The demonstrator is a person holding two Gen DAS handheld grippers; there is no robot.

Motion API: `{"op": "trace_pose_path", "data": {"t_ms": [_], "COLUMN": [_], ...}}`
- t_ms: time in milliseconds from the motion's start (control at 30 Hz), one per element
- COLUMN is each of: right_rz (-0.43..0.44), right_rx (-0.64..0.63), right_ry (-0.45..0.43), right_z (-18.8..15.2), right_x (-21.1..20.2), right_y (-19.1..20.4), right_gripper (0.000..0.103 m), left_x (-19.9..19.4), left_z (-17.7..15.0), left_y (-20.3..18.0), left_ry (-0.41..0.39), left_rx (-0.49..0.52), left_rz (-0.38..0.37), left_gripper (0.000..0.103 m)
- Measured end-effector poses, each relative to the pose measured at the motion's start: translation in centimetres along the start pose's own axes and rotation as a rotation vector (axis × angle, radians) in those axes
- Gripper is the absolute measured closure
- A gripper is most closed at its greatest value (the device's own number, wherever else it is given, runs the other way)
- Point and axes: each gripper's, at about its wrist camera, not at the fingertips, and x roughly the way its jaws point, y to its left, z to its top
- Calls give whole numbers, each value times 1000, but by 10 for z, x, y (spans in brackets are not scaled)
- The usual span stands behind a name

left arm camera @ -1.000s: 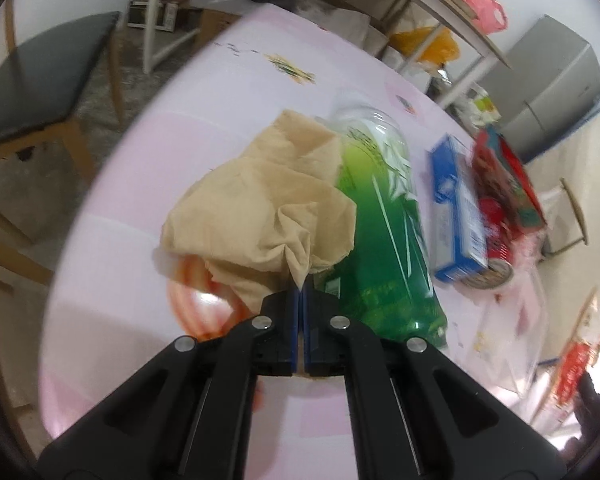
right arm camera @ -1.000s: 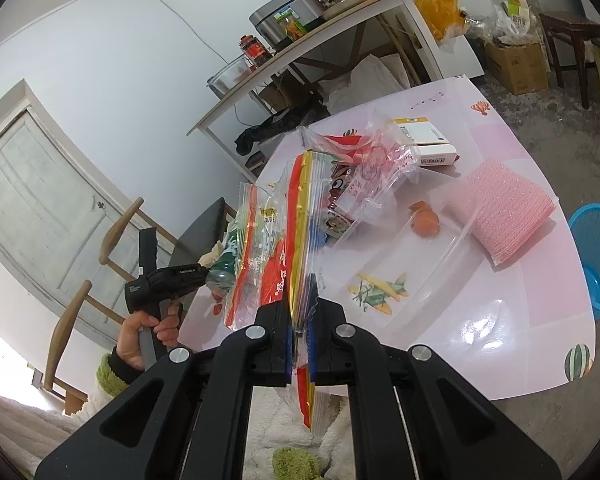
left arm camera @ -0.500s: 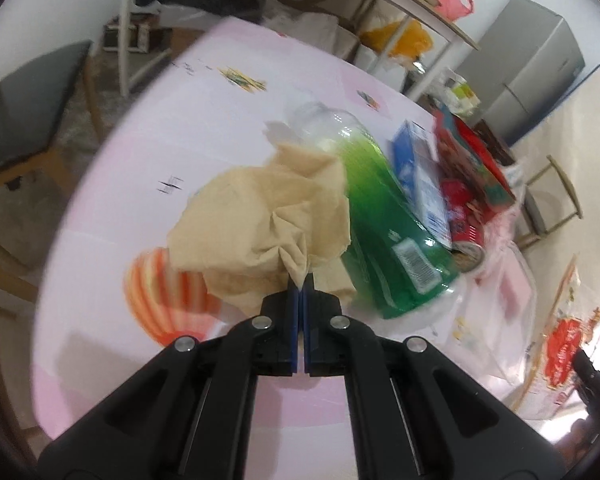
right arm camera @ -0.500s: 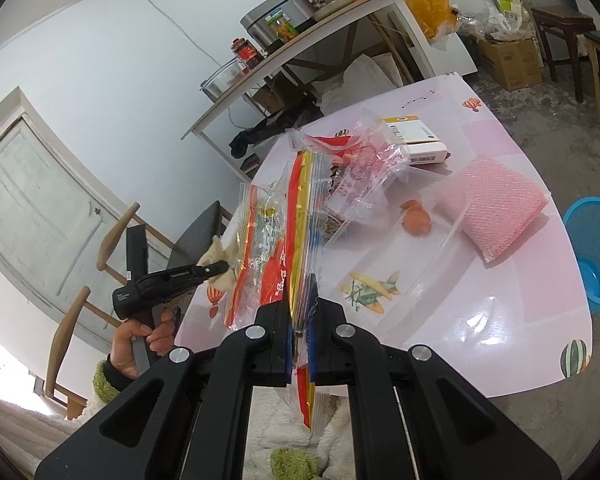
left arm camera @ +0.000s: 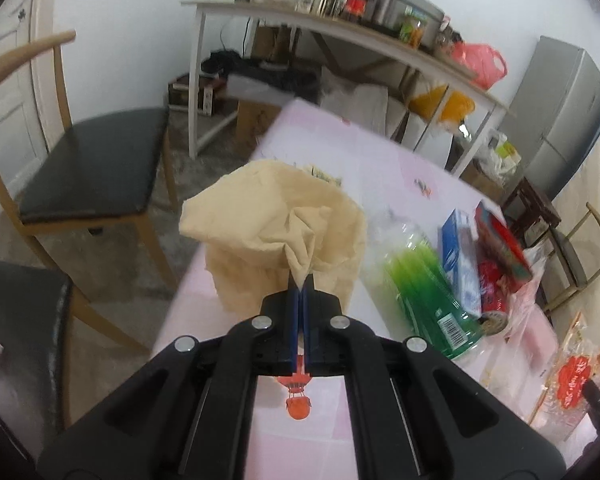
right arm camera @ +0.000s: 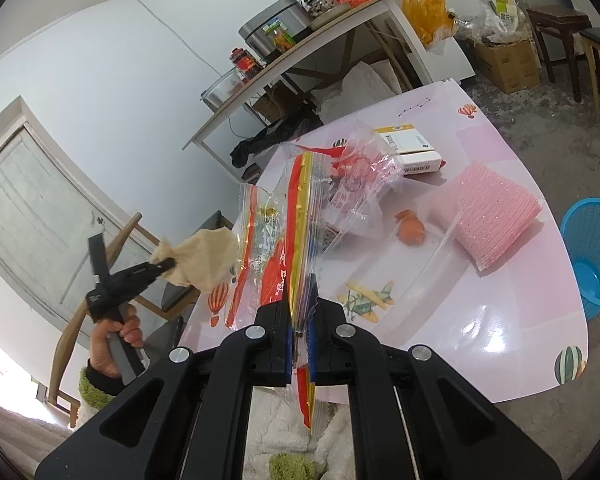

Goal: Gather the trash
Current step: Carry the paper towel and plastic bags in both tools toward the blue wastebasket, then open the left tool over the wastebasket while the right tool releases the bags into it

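Left gripper [left arm camera: 299, 280] closed on a crumpled beige tissue [left arm camera: 276, 232], held in the air above the pink table [right arm camera: 500, 320], probably for dropping into the zip bag [right arm camera: 296, 248] pinched upright at its edge by the closed right gripper [right arm camera: 300, 312]; bag mouth hard to see, green bottle [left arm camera: 424, 292] blurred.
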Motion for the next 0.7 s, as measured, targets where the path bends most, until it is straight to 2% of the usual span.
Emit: {"op": "trace_pose_path", "data": {"t_ms": [100, 200, 367, 467, 567, 667, 700], "right_rz": [9, 10, -34, -104, -181, -297, -319], "right_rx": [6, 23, 79, 143, 211, 311, 336], "right_ry": [-30, -73, -169, -267, -345, -429, -442], "right_z": [4, 8, 15, 16, 11, -2, -6], "right_x": [-9, -23, -56, -93, -126, -166, -174], "right_y": [-5, -13, -40, -72, -101, -144, -154], "right_gripper": [97, 97, 97, 97, 97, 97, 97], "left_x": [-19, -39, -59, -61, -52, -35, -21], "left_z": [7, 12, 21, 26, 25, 13, 2], "left_y": [-11, -33, -100, -161, -248, -328, -370], "left_ry": [-30, -45, -45, -11, 66, 144, 200], "left_rx": [23, 62, 177, 270, 392, 510, 572], "left_rz": [-21, -83, -253, -385, -541, -616, -642], "left_gripper": [103, 103, 103, 103, 103, 103, 103]}}
